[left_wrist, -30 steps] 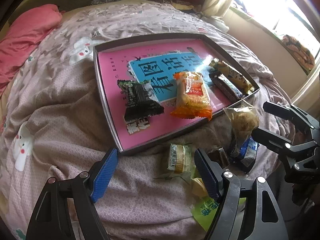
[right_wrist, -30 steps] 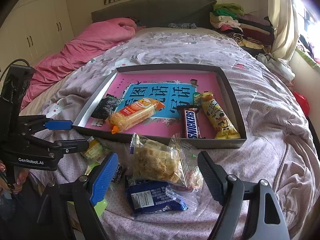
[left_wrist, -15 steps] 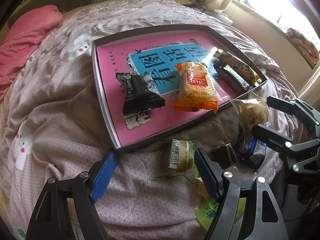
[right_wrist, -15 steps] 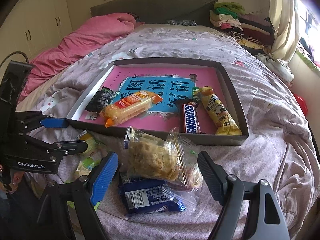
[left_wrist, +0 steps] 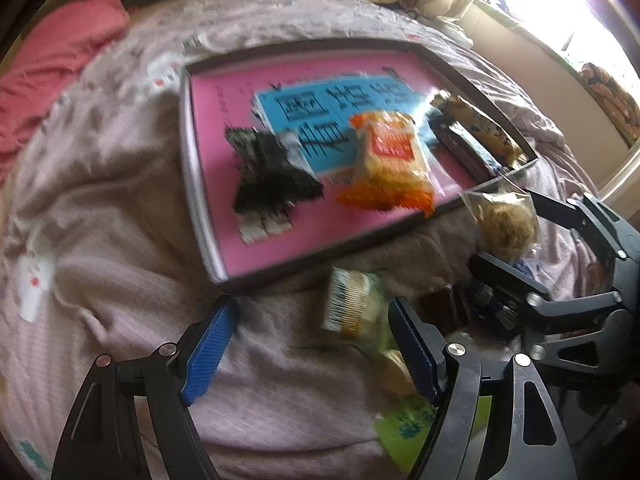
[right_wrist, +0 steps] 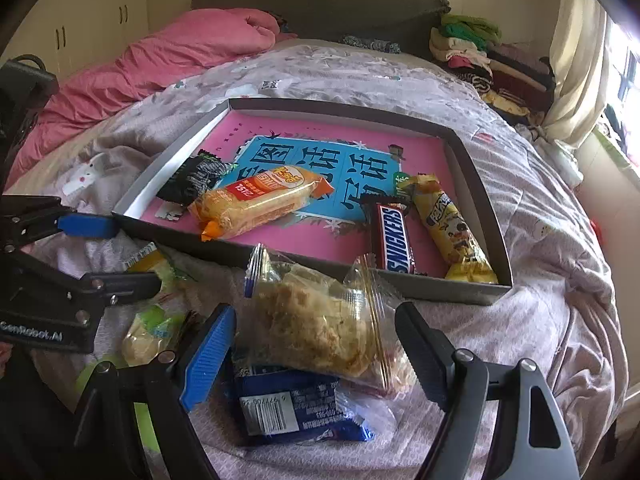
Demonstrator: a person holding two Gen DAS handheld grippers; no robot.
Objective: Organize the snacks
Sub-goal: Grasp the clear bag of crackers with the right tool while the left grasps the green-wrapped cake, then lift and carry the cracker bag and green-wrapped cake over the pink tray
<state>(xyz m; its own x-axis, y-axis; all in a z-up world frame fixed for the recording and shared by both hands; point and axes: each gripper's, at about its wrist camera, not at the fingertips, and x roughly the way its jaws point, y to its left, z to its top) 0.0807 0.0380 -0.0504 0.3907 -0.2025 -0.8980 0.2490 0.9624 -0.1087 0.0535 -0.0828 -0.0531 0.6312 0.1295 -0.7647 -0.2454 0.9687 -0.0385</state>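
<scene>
Right tool (right_wrist: pixel 314 354) up close, jaws spread wide and pinching nothing; the clear zip bag of crumbly snack (right_wrist: pixel 320 320) sits right between its fingers on the bed (right_wrist: pixel 540 300), lying on a blue packet (right_wrist: pixel 296 410) whose barcode shows but whose name does not; only this view gives that packet clearly. Left tool (left_wrist: pixel 310 354) likewise spread and empty, over bare quilt; a green-and-white barcoded packet (left_wrist: pixel 352 304) lies just ahead near its right finger, blurred, with a small dark snack (left_wrist: pixel 440 306) beside it. In the right view the left tool's body reads "GenRobot.AI". Farther on, the shallow grey box (right_wrist: pixel 472 160), pink inside with a blue panel of large Chinese characters; in it a black wrapper (right_wrist: pixel 196 178), an orange-ended pack (right_wrist: pixel 260 200) marked "151", a SNICKERS bar (right_wrist: pixel 394 236), sharp only in the right view, and a yellow cartoon-printed bar (right_wrist: pixel 448 228). Beyond, a pink duvet (right_wrist: pixel 160 60) and stacked clothes (right_wrist: pixel 488 56).
</scene>
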